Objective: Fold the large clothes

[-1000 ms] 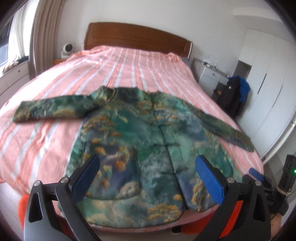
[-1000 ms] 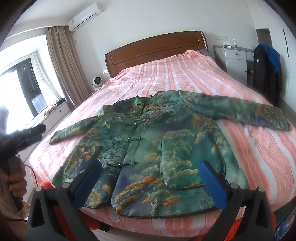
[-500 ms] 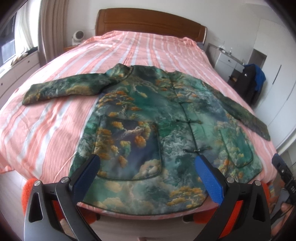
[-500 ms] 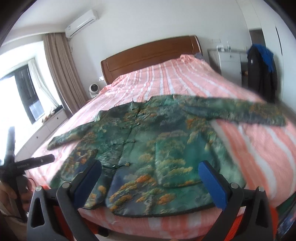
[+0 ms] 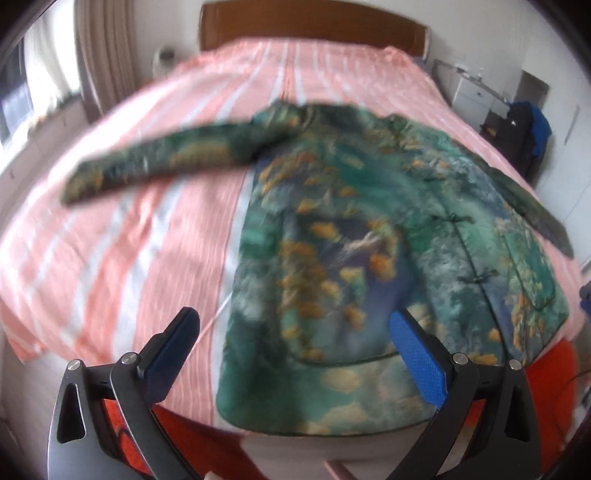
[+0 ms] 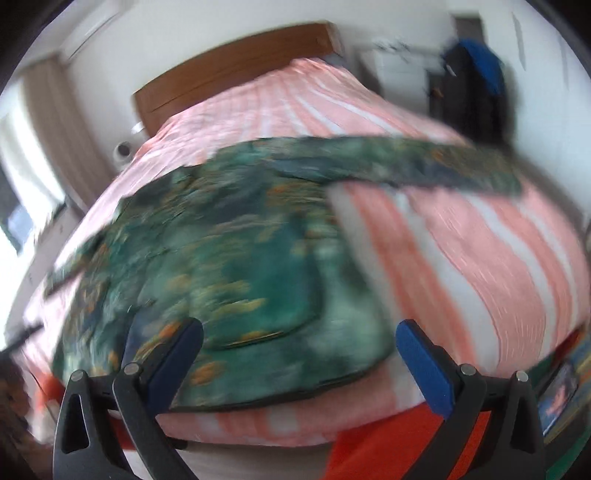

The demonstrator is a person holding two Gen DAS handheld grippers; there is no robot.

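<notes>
Black gripper arms (image 5: 291,354), silver round screws, textured blue pads (image 5: 417,354) on the jaws.

Left gripper (image 5: 293,349) jaws spread wide, empty; right gripper (image 6: 299,354) likewise.

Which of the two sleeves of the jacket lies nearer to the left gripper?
The sleeve stretched toward the window side lies nearer the left gripper; the other sleeve runs off toward the wardrobe side, beyond the jacket body.

The jacket (image 5: 369,258) lay flat on the bed (image 5: 147,240), sleeves out to both sides, hem at the near edge, headboard (image 5: 314,26) way behind it.
</notes>
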